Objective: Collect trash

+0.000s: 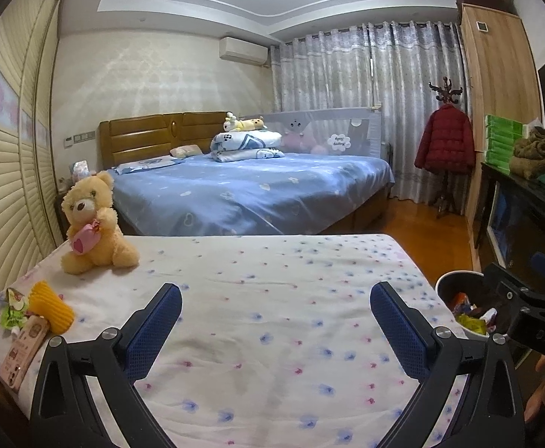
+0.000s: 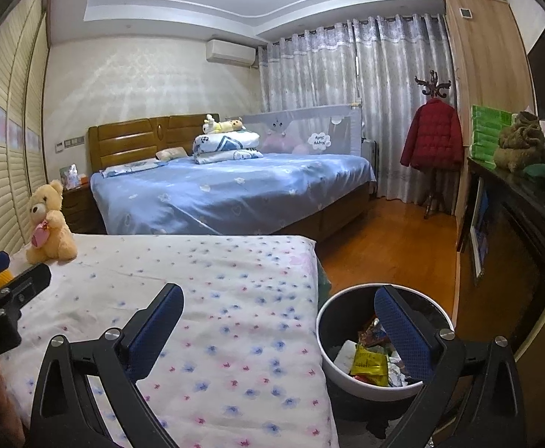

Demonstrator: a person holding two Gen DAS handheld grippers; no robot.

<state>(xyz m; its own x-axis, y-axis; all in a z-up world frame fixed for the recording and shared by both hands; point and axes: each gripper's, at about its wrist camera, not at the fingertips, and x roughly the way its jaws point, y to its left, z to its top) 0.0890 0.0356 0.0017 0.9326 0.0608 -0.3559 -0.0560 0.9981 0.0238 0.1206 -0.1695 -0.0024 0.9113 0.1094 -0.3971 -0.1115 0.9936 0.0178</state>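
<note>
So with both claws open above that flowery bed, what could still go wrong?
The green wrapper lies tight against the yellow toy and pink box, so the open left gripper might pinch those keepsakes too. The bin stands off the bed edge and already holds wrappers; a careless drop could land on the floor.

— Where is there room on the small bed [image 1: 272, 298]?

— Its flowered middle lies bare under both wide-open grippers. A teddy bear [image 1: 95, 224] sits at the far left corner, and a yellow roll [image 1: 50, 306] and packets [image 1: 22, 343] crowd the left edge.

— And to the right?

— A trash bin [image 2: 347, 377] stands just beside the mattress, with a dark cabinet [image 2: 515, 224] walling off the strip of wooden floor [image 2: 384, 239] beyond.
</note>
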